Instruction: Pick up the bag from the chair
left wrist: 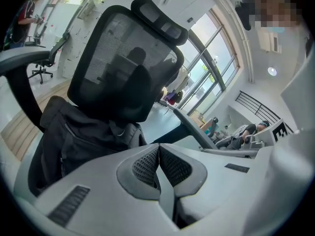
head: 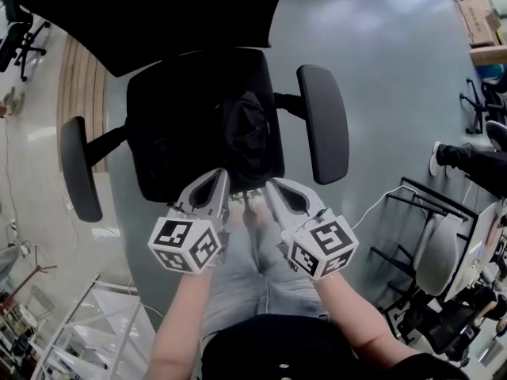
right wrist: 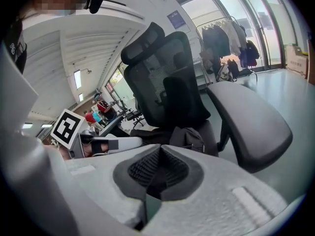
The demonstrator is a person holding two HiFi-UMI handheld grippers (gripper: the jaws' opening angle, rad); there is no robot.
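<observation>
Both grippers hang just off the front edge of the chair (head: 170, 133), side by side and close to each other. The left gripper (head: 219, 177) has its jaws pressed together with nothing between them, as its own view shows (left wrist: 158, 147). The right gripper (head: 274, 187) is likewise closed and empty (right wrist: 160, 149). The bag (head: 247, 141), black and slumped, lies on the chair's seat towards its right half, just beyond the jaw tips and not touched by either. In the left gripper view the bag (left wrist: 78, 136) sits low against the mesh backrest (left wrist: 123, 63). In the right gripper view it (right wrist: 191, 137) shows as a dark crumpled mound, with what may be a strap or handle on top, though the black fabric makes that hard to read. The left armrest (head: 79, 169) and the right armrest (head: 323, 121) flank the seat, and the right one (right wrist: 251, 124) looms large beside the right gripper. The person's legs in jeans (head: 245, 267) stand directly in front of the chair, beneath and between the two grippers. Off to the chair's right lie a white cable (head: 380, 198) on the grey floor, another seated person's leg and shoe (head: 459, 158), and cardboard boxes (head: 479, 18) farther back. A strip of wooden flooring (head: 79, 93) runs to the chair's left.
</observation>
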